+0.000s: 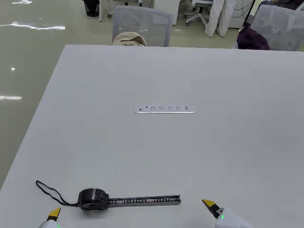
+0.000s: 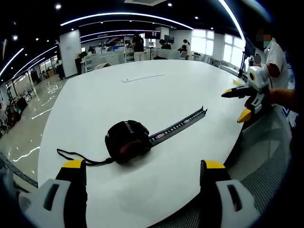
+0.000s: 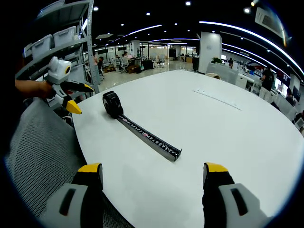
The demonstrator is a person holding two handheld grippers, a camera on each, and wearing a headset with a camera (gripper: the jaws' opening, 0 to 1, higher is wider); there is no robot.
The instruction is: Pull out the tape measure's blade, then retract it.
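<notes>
Nearest, the left gripper [image 2: 143, 165] and right gripper [image 3: 153, 167] hovered off the desk [image 1: 190, 152], fingers [image 2: 73, 166] spread wide, holding nothing. Just beyond, close to the near edge, lay the tape measure [image 1: 93, 198], its blade [image 1: 145, 200] drawn out flat. Likely hazard: with the case unheld, a released blade could whip back and skid the case over that edge. The long axis ran along the near edge, hook tip [image 1: 178, 199] toward the right gripper, strap [image 1: 50, 190] trailing left. A power strip [image 1: 164, 109] sat well beyond.
</notes>
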